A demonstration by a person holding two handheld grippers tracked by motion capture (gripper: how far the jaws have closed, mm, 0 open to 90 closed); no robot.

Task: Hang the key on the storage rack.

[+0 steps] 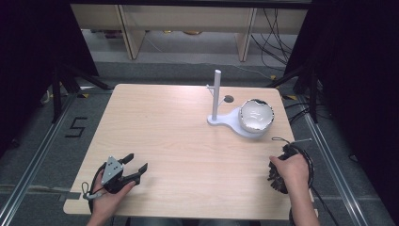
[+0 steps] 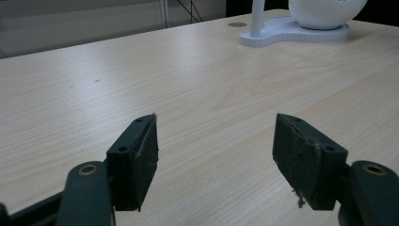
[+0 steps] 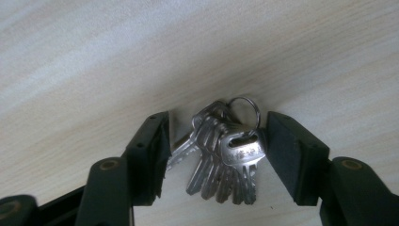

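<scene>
My right gripper point(image 3: 214, 155) points down at the table point(image 1: 179, 141) near its right front edge, and a bunch of keys point(image 3: 221, 157) lies flat on the wood between its two black jaws. The jaws stand on either side of the bunch: the left pad seems to touch the tip of one key, the right pad sits just beside the head of the top key. I would not call this a grip; the keys rest on the table and the pads do not press them. A small ring point(image 3: 244, 110) joins the keys at the far end, poking out past the jaws.

In the high view my right hand point(image 1: 291, 172) covers most of that gripper, so the keys are hidden there.

My left gripper point(image 1: 133, 165) rests low over the front left part of the table, jaws spread wide with bare wood between them, holding nothing.

Farther back on the right side stands a white stand point(image 1: 226, 120) with an upright post point(image 1: 216, 94), and a white bowl point(image 1: 256, 115) sits on its base.
</scene>
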